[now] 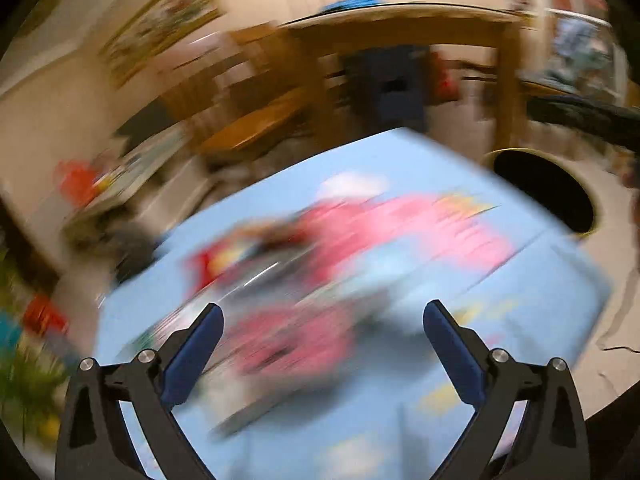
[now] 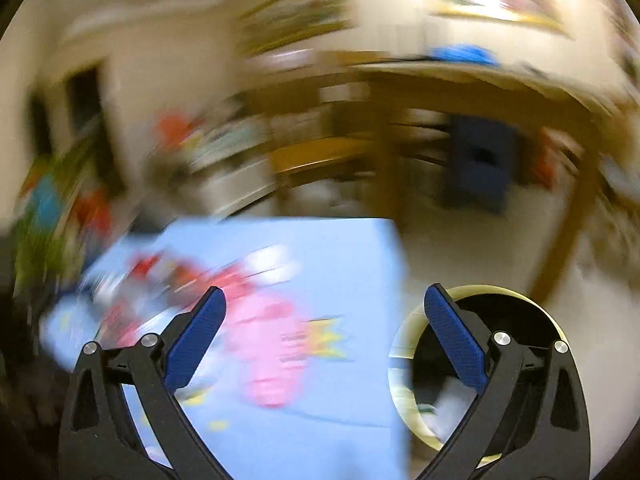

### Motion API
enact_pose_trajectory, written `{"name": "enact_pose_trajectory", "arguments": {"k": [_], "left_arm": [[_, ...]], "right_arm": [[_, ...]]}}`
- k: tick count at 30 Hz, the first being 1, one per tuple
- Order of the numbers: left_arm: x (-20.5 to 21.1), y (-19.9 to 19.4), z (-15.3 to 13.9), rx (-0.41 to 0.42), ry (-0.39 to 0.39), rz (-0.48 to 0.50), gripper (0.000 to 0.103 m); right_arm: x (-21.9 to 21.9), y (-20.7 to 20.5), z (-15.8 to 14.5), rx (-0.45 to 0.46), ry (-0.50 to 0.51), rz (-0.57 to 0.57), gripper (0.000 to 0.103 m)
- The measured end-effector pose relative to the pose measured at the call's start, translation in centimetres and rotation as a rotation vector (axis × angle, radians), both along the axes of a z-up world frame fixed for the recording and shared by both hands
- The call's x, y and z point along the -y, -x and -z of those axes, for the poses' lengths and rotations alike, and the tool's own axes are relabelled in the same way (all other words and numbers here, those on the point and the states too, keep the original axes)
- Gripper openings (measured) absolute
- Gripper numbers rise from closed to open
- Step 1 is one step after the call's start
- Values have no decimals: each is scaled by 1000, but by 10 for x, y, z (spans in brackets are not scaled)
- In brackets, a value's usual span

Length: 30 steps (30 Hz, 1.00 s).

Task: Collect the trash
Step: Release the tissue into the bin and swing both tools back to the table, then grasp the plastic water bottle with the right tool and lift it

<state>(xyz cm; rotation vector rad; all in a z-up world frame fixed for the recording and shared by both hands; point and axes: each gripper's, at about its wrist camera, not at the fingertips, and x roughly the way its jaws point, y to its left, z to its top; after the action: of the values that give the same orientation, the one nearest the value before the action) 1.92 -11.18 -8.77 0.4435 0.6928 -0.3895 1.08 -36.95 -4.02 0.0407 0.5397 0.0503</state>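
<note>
Both views are heavily motion-blurred. A light blue table [image 1: 520, 280] carries a pile of pink, red and white wrappers [image 1: 360, 232], too blurred to tell apart. My left gripper [image 1: 324, 316] is open and empty above the near part of the pile. A round trash bin [image 1: 548, 192] with a dark inside stands on the floor to the right of the table. In the right wrist view the table [image 2: 352, 248] and the pink wrappers [image 2: 268, 344] lie left of centre. My right gripper [image 2: 326, 300] is open and empty, over the table's right edge, with the bin [image 2: 520, 320] just behind its right finger.
A wooden table [image 1: 400, 28] and a dark blue chair [image 1: 388, 88] stand behind on the pale floor. Shelves with colourful clutter [image 1: 120, 176] are at the left, green foliage [image 1: 28, 380] at the lower left. Some white paper lies inside the bin [image 2: 448, 404].
</note>
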Motion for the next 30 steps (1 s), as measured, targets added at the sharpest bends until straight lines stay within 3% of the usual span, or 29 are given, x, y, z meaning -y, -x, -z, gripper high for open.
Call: {"name": "enact_pose_trajectory", "arguments": {"k": [2, 3, 4, 8, 9, 12, 15, 21, 23, 26, 30], "left_arm": [[-61, -13, 2, 11, 1, -133, 97], [-86, -19, 1, 17, 8, -190, 97], [-110, -25, 0, 25, 17, -242, 97], [-170, -40, -9, 92, 72, -392, 97], [-182, -45, -9, 103, 99, -422, 97], [-207, -54, -8, 81, 165, -459, 97], [-230, -59, -8, 50, 279, -481, 97], [-254, -34, -13, 69, 362, -503, 97], [-262, -32, -12, 56, 388, -510, 97], [-274, -32, -10, 30, 440, -531, 97], [-280, -34, -5, -2, 476, -541, 97]], "right_arm": [[-73, -15, 11, -45, 169, -124, 97], [-101, -22, 19, -74, 252, -134, 97], [-115, -26, 24, -89, 276, -148, 97], [-162, -45, 24, -144, 116, -308, 97], [-186, -53, 17, -147, 138, -376, 97], [-256, -78, 10, -170, 344, -537, 97], [-317, -110, 20, -219, 535, -669, 97], [-382, -162, 79, -435, 794, -805, 92], [-392, -172, 98, -508, 825, -839, 76], [-400, -185, 105, -547, 810, -827, 72], [-398, -193, 78, -479, 711, -812, 70]]}}
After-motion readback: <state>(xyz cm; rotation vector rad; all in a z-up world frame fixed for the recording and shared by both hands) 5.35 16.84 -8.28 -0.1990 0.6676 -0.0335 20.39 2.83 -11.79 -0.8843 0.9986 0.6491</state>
